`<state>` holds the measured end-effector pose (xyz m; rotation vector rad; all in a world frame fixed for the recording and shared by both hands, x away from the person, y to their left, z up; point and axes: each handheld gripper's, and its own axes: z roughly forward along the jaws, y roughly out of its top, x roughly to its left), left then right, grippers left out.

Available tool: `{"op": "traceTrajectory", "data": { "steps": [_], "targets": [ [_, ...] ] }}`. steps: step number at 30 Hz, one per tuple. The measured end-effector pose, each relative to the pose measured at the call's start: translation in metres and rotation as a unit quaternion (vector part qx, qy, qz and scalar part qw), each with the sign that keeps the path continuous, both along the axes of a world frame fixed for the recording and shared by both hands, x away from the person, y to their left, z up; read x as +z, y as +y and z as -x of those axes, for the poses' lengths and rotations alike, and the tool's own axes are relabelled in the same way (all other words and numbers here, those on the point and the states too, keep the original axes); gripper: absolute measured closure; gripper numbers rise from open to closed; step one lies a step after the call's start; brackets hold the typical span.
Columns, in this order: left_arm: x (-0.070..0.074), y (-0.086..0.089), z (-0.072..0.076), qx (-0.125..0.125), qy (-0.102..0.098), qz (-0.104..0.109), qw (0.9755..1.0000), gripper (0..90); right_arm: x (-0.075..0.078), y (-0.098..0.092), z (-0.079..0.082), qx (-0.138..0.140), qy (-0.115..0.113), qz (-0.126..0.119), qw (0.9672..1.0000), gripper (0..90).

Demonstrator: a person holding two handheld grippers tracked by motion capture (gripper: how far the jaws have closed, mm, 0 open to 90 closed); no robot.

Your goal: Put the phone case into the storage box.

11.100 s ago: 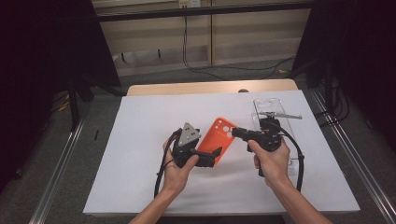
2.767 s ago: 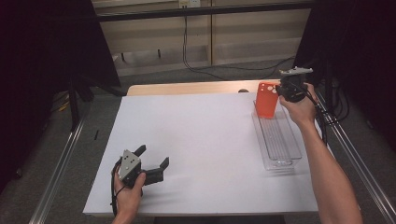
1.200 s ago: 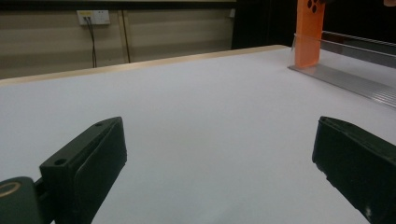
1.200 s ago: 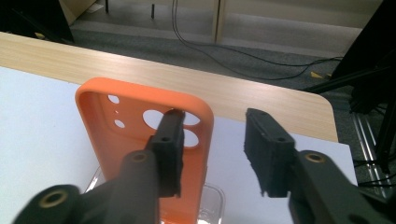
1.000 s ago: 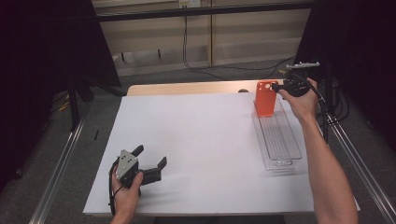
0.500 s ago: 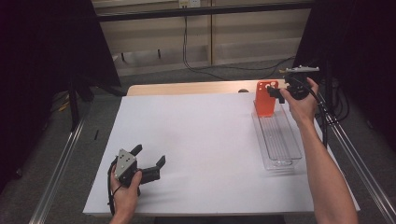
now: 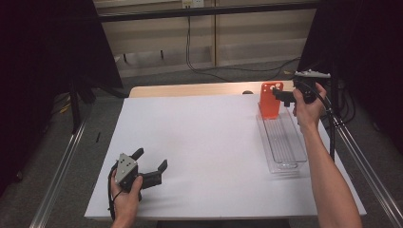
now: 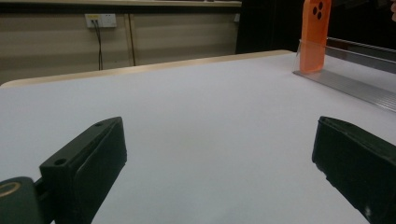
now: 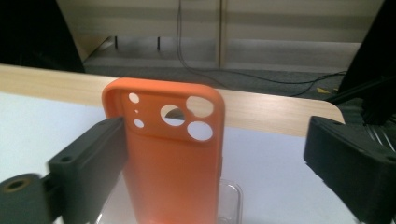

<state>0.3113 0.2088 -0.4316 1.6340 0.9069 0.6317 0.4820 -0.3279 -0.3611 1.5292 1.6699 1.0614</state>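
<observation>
An orange phone case [image 7: 271, 99] stands upright in the far end of a clear slotted rack [image 7: 285, 147] at the table's right side. My right gripper [image 7: 281, 96] is level with it, and its jaws have just been opening. In the right gripper view the case [image 9: 173, 158] stands between the jaws, close beside one of them and far from the other, with neither pressing on it. My left gripper [image 7: 152, 159] rests open on the white table near the front left. Its jaws [image 8: 219, 154] hold nothing, and the case [image 8: 314, 35] is far off.
The white table top [image 7: 209, 137] spreads between the two hands. The clear rack [image 8: 355, 86] runs toward the front along the right side. A wooden strip [image 9: 261, 109] edges the table's far side, with cables on the floor behind and metal rails on both sides.
The right gripper's jaws have spread away from the orange case, which stays standing in the rack. The left hand has kept still.
</observation>
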Motion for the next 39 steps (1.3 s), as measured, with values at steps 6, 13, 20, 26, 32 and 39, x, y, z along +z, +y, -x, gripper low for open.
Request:
{"op": "traceTrajectory", "data": {
  "steps": [6,13,20,26,32,39],
  "targets": [
    [0.001,0.004,0.004,-0.003,-0.005,0.003,1.0,2.9,0.001,0.0,0.008,0.003,-0.026,0.013,0.9996,3.0],
    [0.002,0.007,0.005,0.004,-0.005,0.005,1.0,2.8,0.003,0.008,0.015,-0.01,-0.069,0.041,0.9968,8.6],
    [0.002,0.008,0.006,0.007,-0.006,0.004,1.0,2.8,-0.004,0.011,0.024,-0.026,-0.074,0.031,0.9964,12.0],
    [0.002,0.009,0.006,0.012,-0.007,0.006,0.9999,2.8,-0.009,0.012,0.036,-0.029,-0.097,0.031,0.9944,11.8],
    [0.003,0.009,0.009,0.027,-0.011,0.002,0.9996,2.3,-0.001,0.012,0.054,-0.001,-0.124,0.034,0.9917,7.2],
    [0.003,0.01,0.009,0.029,-0.008,0.006,0.9995,2.2,0.005,0.011,0.074,0.01,-0.134,0.024,0.9907,3.8]
  ]
}}
